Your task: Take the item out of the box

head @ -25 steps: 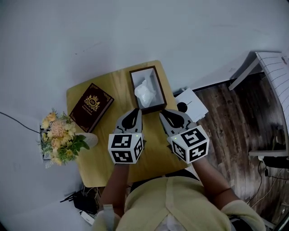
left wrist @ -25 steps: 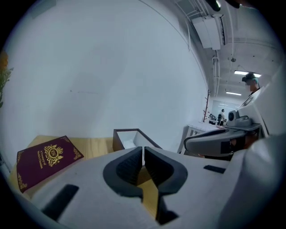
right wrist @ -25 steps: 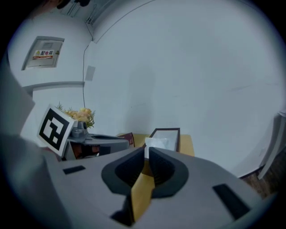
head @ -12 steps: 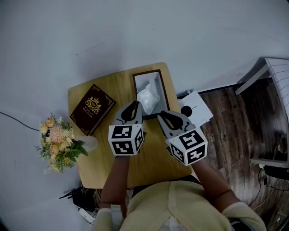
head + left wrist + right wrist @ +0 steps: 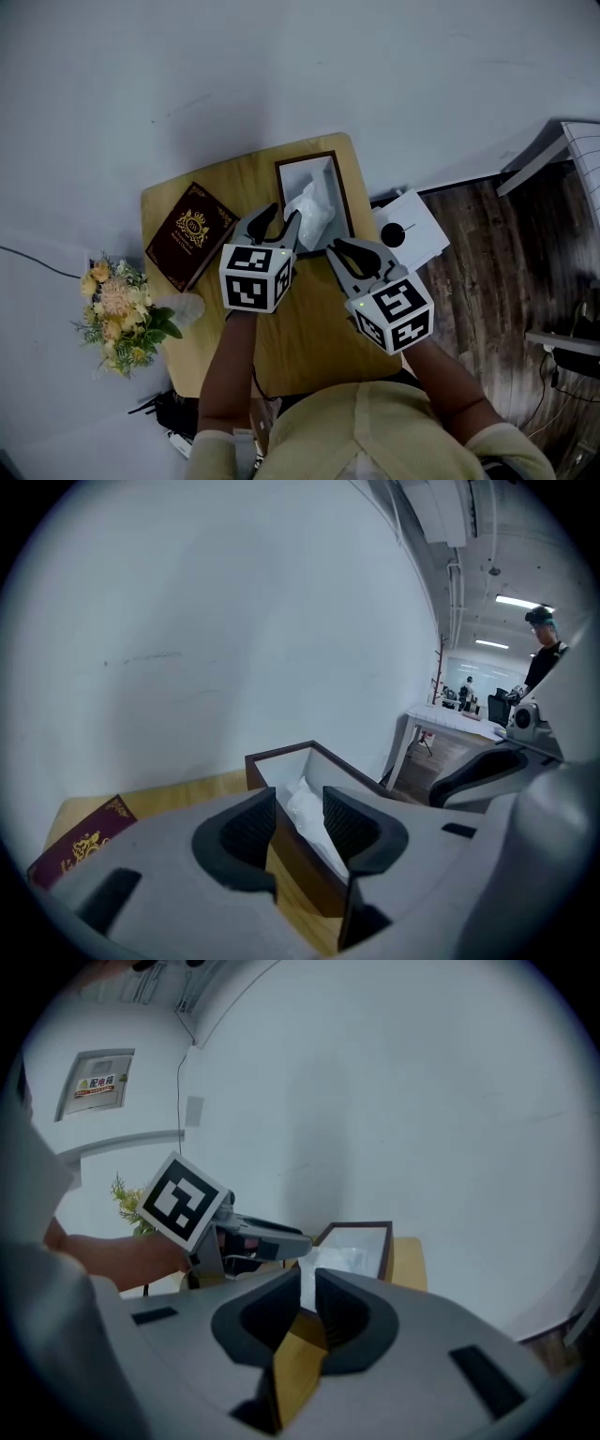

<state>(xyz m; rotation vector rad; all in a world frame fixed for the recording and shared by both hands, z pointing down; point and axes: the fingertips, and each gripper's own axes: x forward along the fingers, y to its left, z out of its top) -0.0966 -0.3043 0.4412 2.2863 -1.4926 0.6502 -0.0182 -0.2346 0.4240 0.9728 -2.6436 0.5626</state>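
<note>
An open dark-brown box with a white lining stands at the far edge of the small wooden table. A crumpled white item lies inside it. My left gripper hovers at the box's near left corner. Its jaws are opening, and nothing is pressed between them. In the left gripper view the box and the white item show through the gap of that gripper. My right gripper is shut and empty, just short of the box's near end. In its own view the right gripper faces the box.
A dark red book with gold print lies left of the box. A bunch of flowers stands off the table's left edge. A white sheet with a black object lies on the wooden floor to the right. A person stands far off.
My left gripper has moved forward to the box's near corner and its jaws have spread apart. The right gripper has stayed shut and drifted slightly back and right.
</note>
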